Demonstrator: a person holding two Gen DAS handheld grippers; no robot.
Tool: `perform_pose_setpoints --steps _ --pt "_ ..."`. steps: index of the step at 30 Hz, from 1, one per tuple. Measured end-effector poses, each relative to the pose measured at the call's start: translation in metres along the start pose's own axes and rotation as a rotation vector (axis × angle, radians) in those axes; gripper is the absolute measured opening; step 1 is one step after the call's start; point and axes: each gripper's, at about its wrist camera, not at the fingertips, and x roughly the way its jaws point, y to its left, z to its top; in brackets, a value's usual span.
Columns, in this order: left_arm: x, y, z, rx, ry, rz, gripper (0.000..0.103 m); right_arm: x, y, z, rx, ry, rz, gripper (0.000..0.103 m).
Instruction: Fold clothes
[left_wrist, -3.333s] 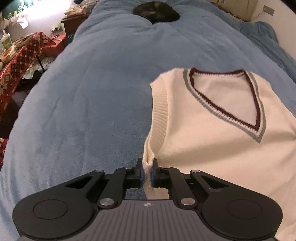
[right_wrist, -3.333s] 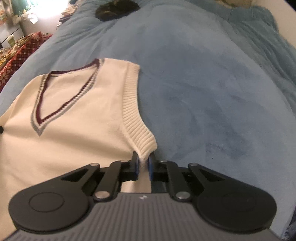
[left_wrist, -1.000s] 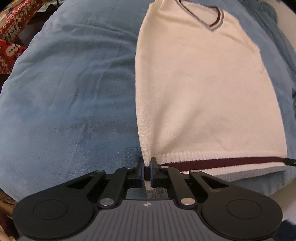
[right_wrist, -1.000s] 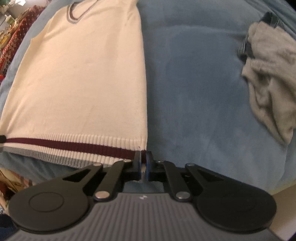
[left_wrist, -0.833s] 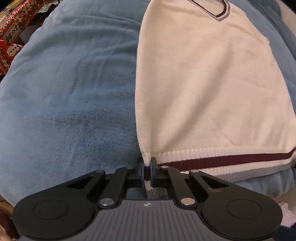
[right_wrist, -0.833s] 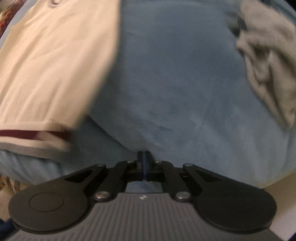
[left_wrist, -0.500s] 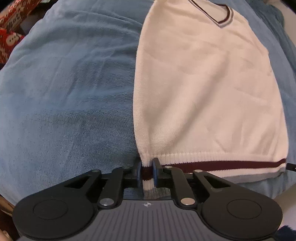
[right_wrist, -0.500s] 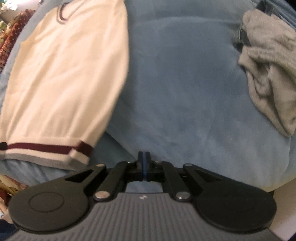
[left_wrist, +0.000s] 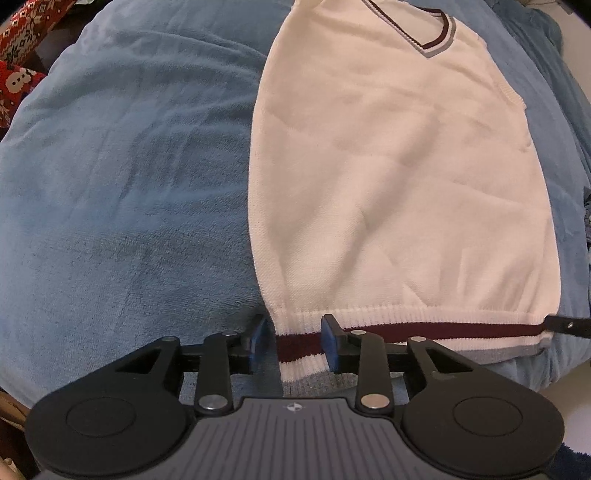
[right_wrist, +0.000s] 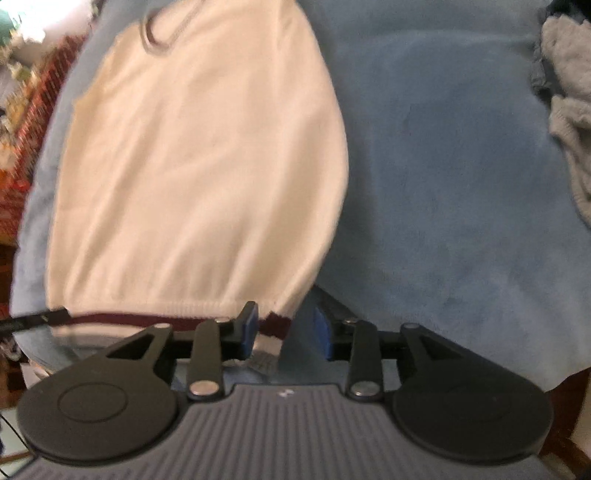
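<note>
Both grippers spread at the hem corners of the vest

The cream knit sleeveless vest with maroon-striped hem (left_wrist: 399, 192) lies flat, neck away from me, on the blue plush blanket (left_wrist: 122, 177). I have my left gripper (left_wrist: 293, 341) released, fingers straddling the near-left hem corner; my right gripper (right_wrist: 284, 332) is likewise unclenched around the near-right corner. I judge this placement readies both corners for lifting into a fold. A crumpled grey garment (right_wrist: 569, 96) waits well apart.
</note>
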Motion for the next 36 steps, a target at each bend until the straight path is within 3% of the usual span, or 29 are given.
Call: perform_pose_setpoints --steps 2,5,12,18,25,28,33,36 --pt "0.002 0.004 -0.002 -0.007 0.01 -0.003 0.03 0.007 -0.004 -0.004 0.002 0.035 -0.015 0.015" --pt "0.004 0.006 -0.002 0.004 0.003 -0.007 0.006 0.013 -0.014 -0.011 0.022 0.058 -0.019 0.007" --pt "0.002 0.011 0.0 0.027 0.008 -0.019 0.011 0.014 -0.01 -0.012 -0.055 0.022 -0.053 0.006" --pt "-0.014 0.029 0.001 -0.025 0.015 -0.045 0.019 0.005 -0.036 -0.015 -0.018 0.034 -0.033 0.014" --pt "-0.023 0.023 0.002 -0.029 0.04 0.01 0.018 -0.017 -0.062 -0.016 -0.034 0.053 -0.076 0.021" --pt "-0.047 0.037 0.008 -0.046 0.013 0.02 0.018 -0.034 -0.069 -0.009 -0.02 0.046 -0.089 0.021" --pt "-0.059 0.044 0.048 -0.043 -0.069 0.005 0.018 -0.053 -0.064 0.023 -0.041 -0.017 -0.088 0.021" --pt "-0.04 0.03 0.086 0.014 -0.12 0.001 0.021 -0.052 -0.058 0.059 -0.058 -0.073 -0.072 0.022"
